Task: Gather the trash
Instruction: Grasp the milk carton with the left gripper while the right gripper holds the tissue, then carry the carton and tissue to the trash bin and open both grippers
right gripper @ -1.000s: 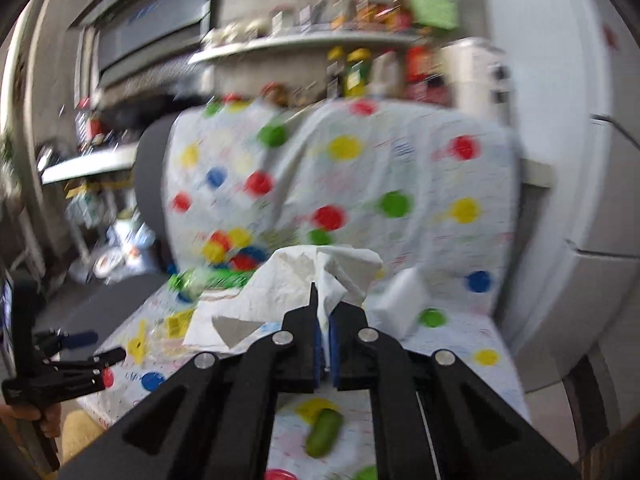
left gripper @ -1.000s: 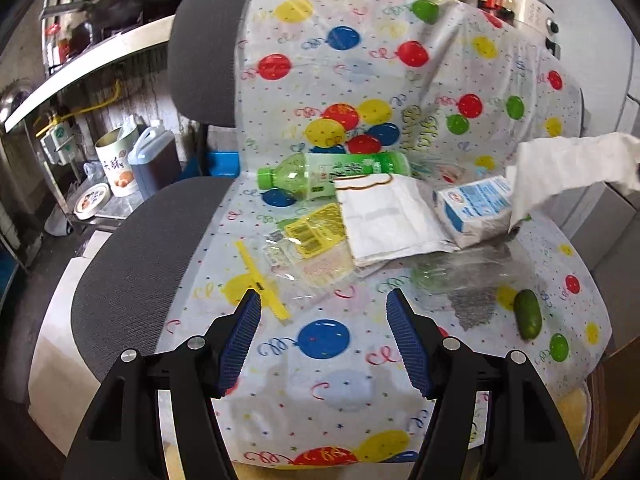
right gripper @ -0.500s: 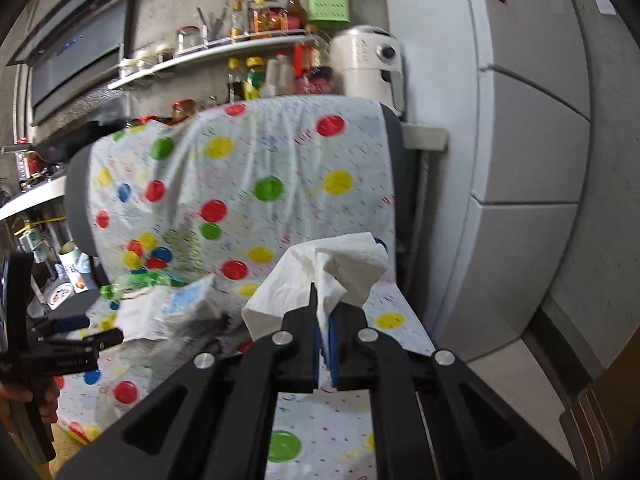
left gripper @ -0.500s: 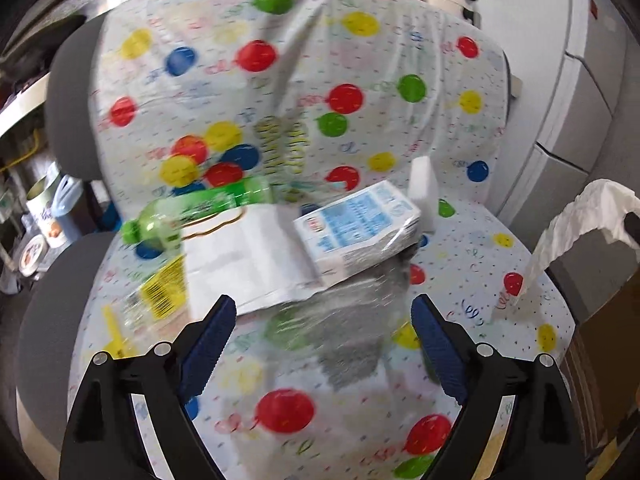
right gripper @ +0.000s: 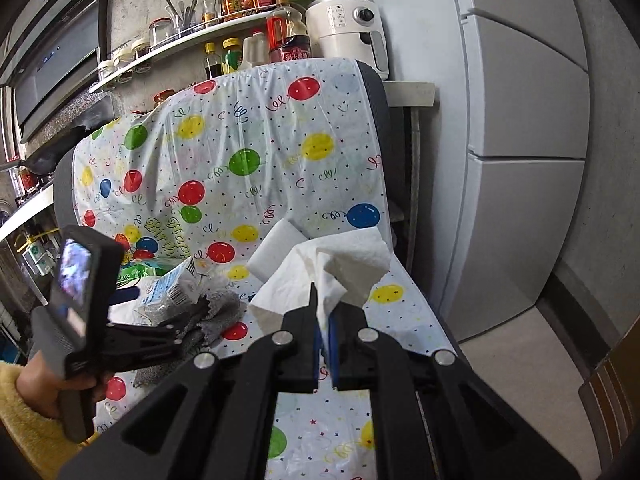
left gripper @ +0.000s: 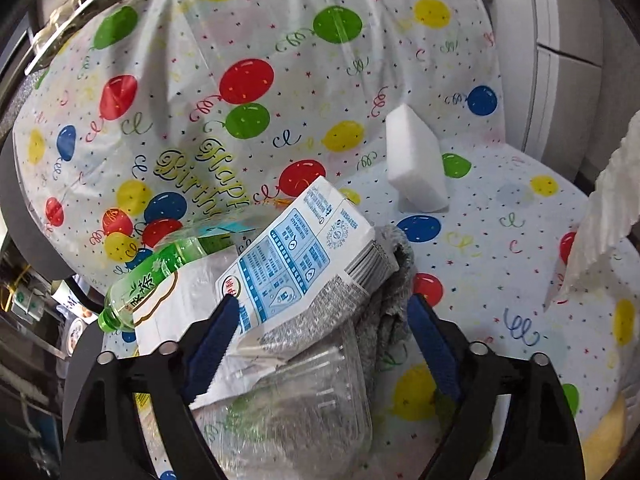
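My left gripper is open, its fingers on either side of a blue-and-white milk carton that lies on a clear plastic container and a grey cloth. A green bottle and a white paper bag lie to the left. My right gripper is shut on a crumpled white paper towel, held above the chair seat; it also shows at the right edge of the left wrist view. The left gripper also shows in the right wrist view.
The trash lies on a chair covered with a balloon-print sheet. A white sponge block leans against the backrest. A grey cabinet stands to the right, a shelf of bottles behind.
My left gripper has moved forward and closer, so the milk carton now sits between its open fingers. My right gripper, still holding the paper towel, has shifted a little over the seat.
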Demonstrator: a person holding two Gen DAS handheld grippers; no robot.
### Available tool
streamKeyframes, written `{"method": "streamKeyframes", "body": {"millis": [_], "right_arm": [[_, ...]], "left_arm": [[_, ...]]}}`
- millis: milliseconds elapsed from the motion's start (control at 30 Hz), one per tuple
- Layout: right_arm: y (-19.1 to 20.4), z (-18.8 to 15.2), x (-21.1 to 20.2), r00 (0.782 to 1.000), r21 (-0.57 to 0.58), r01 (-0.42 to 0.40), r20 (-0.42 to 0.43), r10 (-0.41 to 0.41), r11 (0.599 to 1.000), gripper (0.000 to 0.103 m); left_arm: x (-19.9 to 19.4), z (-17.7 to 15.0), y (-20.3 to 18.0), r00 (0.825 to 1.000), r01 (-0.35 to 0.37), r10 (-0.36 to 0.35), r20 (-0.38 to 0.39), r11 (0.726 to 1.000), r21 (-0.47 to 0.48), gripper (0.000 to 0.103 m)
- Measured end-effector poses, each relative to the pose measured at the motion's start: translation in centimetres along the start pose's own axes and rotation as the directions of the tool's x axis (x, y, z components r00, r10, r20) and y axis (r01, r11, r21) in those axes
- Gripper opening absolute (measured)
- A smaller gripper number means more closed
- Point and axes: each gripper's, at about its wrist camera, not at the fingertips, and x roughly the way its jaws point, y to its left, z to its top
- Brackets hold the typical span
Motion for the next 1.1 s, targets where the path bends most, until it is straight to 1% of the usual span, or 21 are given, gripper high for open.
{"method": "streamKeyframes", "body": {"millis": [67, 133, 167, 200, 233, 267, 300, 333, 400, 467, 500, 600, 667, 700, 800, 933, 1033, 1100], "right_arm": [[-0.2, -0.1, 0.2, 1.0, 0.006, -0.005, -0.006, 0.005, 1.0, 0.004], [-0.3, -0.1, 0.3, 1.0, 0.009, -0.012, -0.01, 0.012, 1.0, 0.004], [-0.3, -0.2, 0.3, 1.0, 0.008, -0.012, -0.012, 0.012, 1.0, 0.004], [-0.3, -0.2, 0.3, 1.0, 0.007, -0.012, -0.013, 0.012, 1.0, 0.004], [-0.3, -0.2, 0.2, 1.0, 0.008, -0.011, -0.014, 0.012, 1.0, 0.004], [-0.3, -0.2, 0.2, 1.0, 0.009, -0.012, -0.015, 0.012, 1.0, 0.004], [-0.3, -0.2, 0.0, 1.0, 0.012, -0.014, -0.014, 0.014, 1.0, 0.004], [-0.3, -0.2, -0.1, 1.0, 0.015, -0.016, -0.012, 0.016, 1.0, 0.004], [-0.3, -0.2, -0.4, 1.0, 0.019, -0.017, -0.01, 0.018, 1.0, 0.004], [-0.3, -0.1, -0.8, 1.0, 0.026, -0.021, -0.006, 0.021, 0.999, 0.004], [-0.3, -0.1, -1.0, 1.0, 0.031, -0.022, -0.003, 0.022, 0.999, 0.004], [-0.2, 0.0, -1.7, 1.0, 0.045, -0.029, 0.004, 0.029, 0.999, 0.004], [-0.1, 0.1, -2.4, 1.0, 0.048, -0.029, 0.012, 0.029, 0.998, 0.004], [0.0, 0.1, -2.8, 0.999, 0.047, -0.031, 0.015, 0.03, 0.998, 0.004], [0.3, 0.1, -4.2, 0.999, 0.048, -0.034, 0.027, 0.033, 0.998, 0.004], [0.1, -0.4, -6.7, 0.999, 0.05, -0.017, 0.047, 0.015, 0.999, 0.004], [-0.7, -1.3, -8.6, 0.998, 0.057, 0.011, 0.057, -0.014, 0.998, 0.004], [-1.4, -2.0, -9.9, 0.998, 0.061, 0.033, 0.059, -0.037, 0.998, 0.004]], "left_arm": [[1.0, 0.3, 0.0, 1.0, -0.017, 0.018, -0.02, 1.0, 0.007, 0.071], [1.1, 0.5, 0.3, 0.999, -0.034, 0.034, -0.014, 0.999, 0.007, 0.065], [1.0, 0.6, 0.5, 1.0, -0.026, 0.026, -0.007, 1.0, -0.002, 0.059], [0.5, 0.8, 1.0, 1.0, 0.004, -0.004, 0.01, 1.0, -0.026, 0.053], [0.1, 1.0, 1.6, 0.999, 0.026, -0.025, 0.023, 0.999, -0.047, 0.049], [-0.6, 1.3, 2.3, 0.998, 0.048, -0.045, 0.048, 0.996, -0.071, 0.042], [-1.1, 1.3, 2.8, 0.996, 0.06, -0.054, 0.068, 0.994, -0.086, 0.029], [-1.7, 1.4, 3.3, 0.994, 0.073, -0.064, 0.086, 0.992, -0.101, 0.022], [-3.3, 1.4, 5.0, 0.986, 0.116, -0.096, 0.135, 0.982, -0.152, 0.015], [-4.9, 1.2, 6.6, 0.973, 0.187, -0.152, 0.174, 0.96, -0.208, 0.014], [-5.7, 1.1, 7.0, 0.967, 0.207, -0.165, 0.193, 0.953, -0.223, 0.014], [-8.6, 0.2, 7.8, 0.948, 0.264, -0.202, 0.245, 0.931, -0.251, 0.014], [-10.4, -0.5, 8.0, 0.932, 0.308, -0.236, 0.275, 0.915, -0.26, 0.014], [-11.6, -1.0, 7.9, 0.922, 0.331, -0.253, 0.292, 0.908, -0.258, 0.014], [-14.0, -2.2, 7.1, 0.902, 0.38, -0.297, 0.314, 0.891, -0.247, 0.014], [-17.1, -4.0, 4.9, 0.878, 0.416, -0.332, 0.346, 0.886, -0.204, 0.014], [-18.4, -5.1, 2.7, 0.859, 0.442, -0.365, 0.359, 0.883, -0.159, 0.014], [-18.6, -5.7, 1.2, 0.848, 0.468, -0.4, 0.348, 0.873, -0.137, 0.014]]}}
